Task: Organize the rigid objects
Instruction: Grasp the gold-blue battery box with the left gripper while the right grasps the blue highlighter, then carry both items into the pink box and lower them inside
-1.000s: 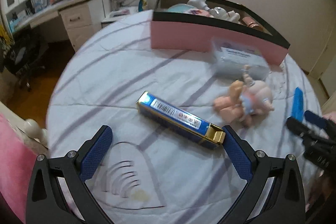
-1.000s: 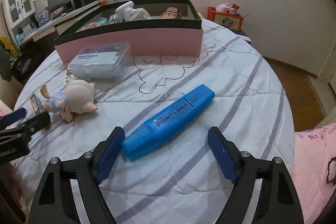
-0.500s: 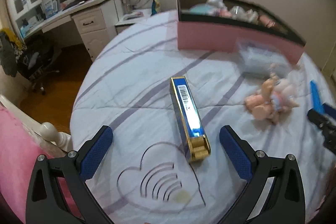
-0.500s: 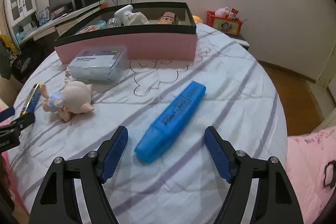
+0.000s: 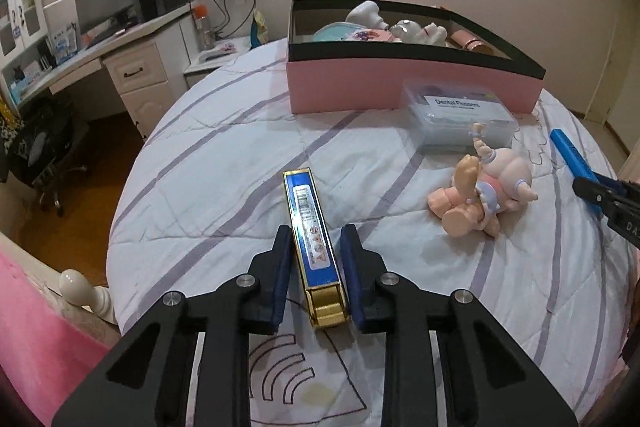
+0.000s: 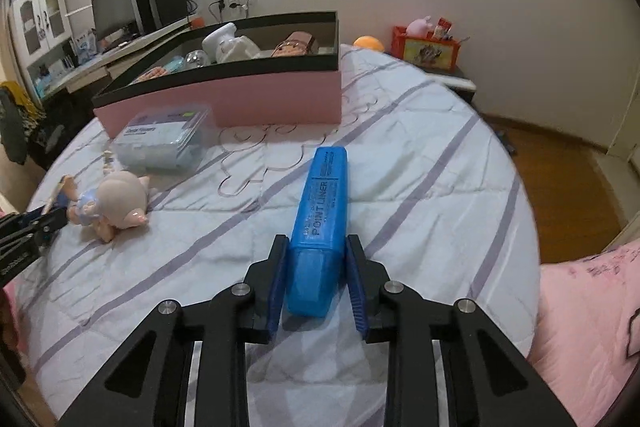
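My left gripper (image 5: 316, 247) is shut on a long blue and gold box (image 5: 312, 239) that lies on the bed. My right gripper (image 6: 314, 259) is shut on a blue Point Liner highlighter (image 6: 322, 227), also on the bed; that highlighter also shows in the left wrist view (image 5: 570, 155). A pink storage box with a black rim (image 5: 400, 83) holding several items stands at the far side; it shows in the right wrist view too (image 6: 256, 99).
A pink baby doll (image 5: 480, 191) and a clear Dental Flossers case (image 5: 460, 115) lie between the grippers and the storage box. The bed's striped quilt (image 5: 224, 163) drops off at left toward a desk (image 5: 120, 67) and chair.
Both grippers have turned in line with their objects and closed on them: the left on the blue and gold box, the right on the highlighter.
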